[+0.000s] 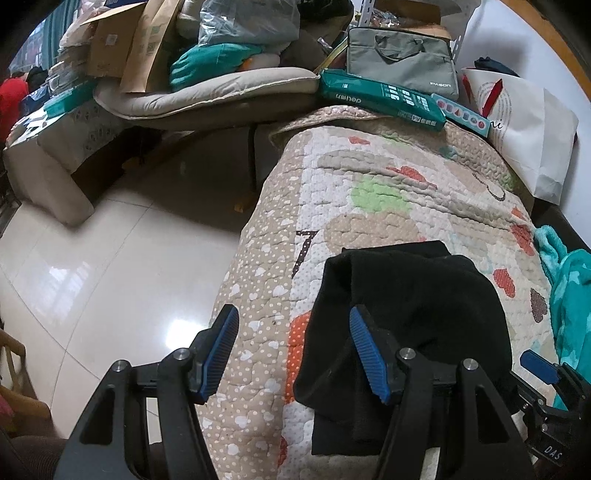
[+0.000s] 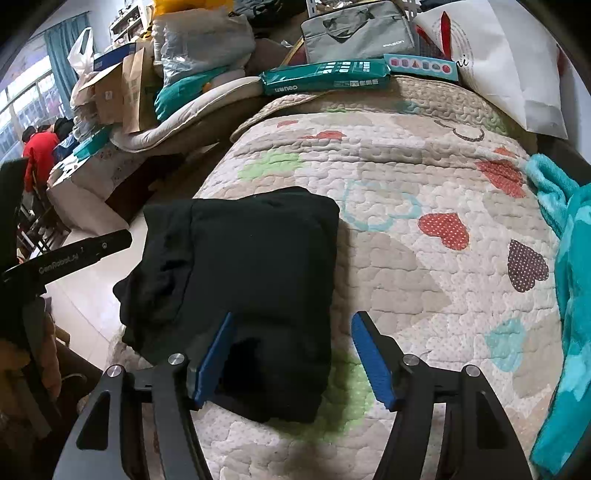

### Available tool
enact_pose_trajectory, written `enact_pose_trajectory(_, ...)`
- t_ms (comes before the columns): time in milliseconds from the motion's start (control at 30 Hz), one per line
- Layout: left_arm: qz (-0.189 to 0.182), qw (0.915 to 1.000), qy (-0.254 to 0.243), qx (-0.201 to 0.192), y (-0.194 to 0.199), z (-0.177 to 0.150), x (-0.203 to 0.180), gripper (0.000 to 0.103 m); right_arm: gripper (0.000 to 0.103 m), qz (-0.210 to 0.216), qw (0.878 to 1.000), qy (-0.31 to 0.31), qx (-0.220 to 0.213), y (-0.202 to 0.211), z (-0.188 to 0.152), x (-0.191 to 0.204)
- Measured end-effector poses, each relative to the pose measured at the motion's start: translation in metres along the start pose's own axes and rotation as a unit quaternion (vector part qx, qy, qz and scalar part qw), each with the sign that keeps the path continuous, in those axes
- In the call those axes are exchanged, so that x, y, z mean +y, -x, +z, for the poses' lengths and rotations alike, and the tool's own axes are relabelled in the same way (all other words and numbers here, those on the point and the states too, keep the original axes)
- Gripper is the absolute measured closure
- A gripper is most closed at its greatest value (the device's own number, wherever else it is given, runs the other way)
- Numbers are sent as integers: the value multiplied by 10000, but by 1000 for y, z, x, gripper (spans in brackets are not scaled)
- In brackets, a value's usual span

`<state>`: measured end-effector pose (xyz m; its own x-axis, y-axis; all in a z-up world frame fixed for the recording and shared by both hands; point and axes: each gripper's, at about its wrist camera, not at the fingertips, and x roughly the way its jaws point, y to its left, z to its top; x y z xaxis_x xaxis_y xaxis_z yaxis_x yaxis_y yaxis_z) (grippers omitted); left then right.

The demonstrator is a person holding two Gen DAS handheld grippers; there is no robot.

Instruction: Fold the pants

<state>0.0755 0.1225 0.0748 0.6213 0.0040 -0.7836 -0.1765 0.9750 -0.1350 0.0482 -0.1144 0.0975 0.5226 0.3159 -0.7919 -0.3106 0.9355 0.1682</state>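
Note:
The black pants (image 1: 410,314) lie folded into a compact rectangle on the quilted bed cover (image 1: 388,184). In the right wrist view the pants (image 2: 255,273) sit at the bed's left edge, with a rumpled part at their left side. My left gripper (image 1: 295,350) is open and empty, hovering over the pants' left edge. My right gripper (image 2: 295,354) is open and empty above the pants' near right corner. The right gripper's blue pad (image 1: 535,363) shows at the lower right of the left wrist view.
A teal blanket (image 2: 569,295) lies at the bed's right edge. A green package (image 2: 325,75), a grey bag (image 2: 358,31) and a white paper bag (image 2: 517,74) stand at the far end. The tiled floor (image 1: 92,277) lies left of the bed, with piled cushions and boxes beyond.

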Motion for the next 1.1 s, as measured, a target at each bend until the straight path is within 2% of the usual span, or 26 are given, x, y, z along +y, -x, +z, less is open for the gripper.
enact_pose_trajectory(667,-199,9991,147,338,-10,-4,2,41,31,-44,10000,-2,68,-2,-3,7)
enact_pose_trajectory(1100,-193,9987,168,433,-13,-4,2,41,29,-49,10000,17,78,-3,-3,9)
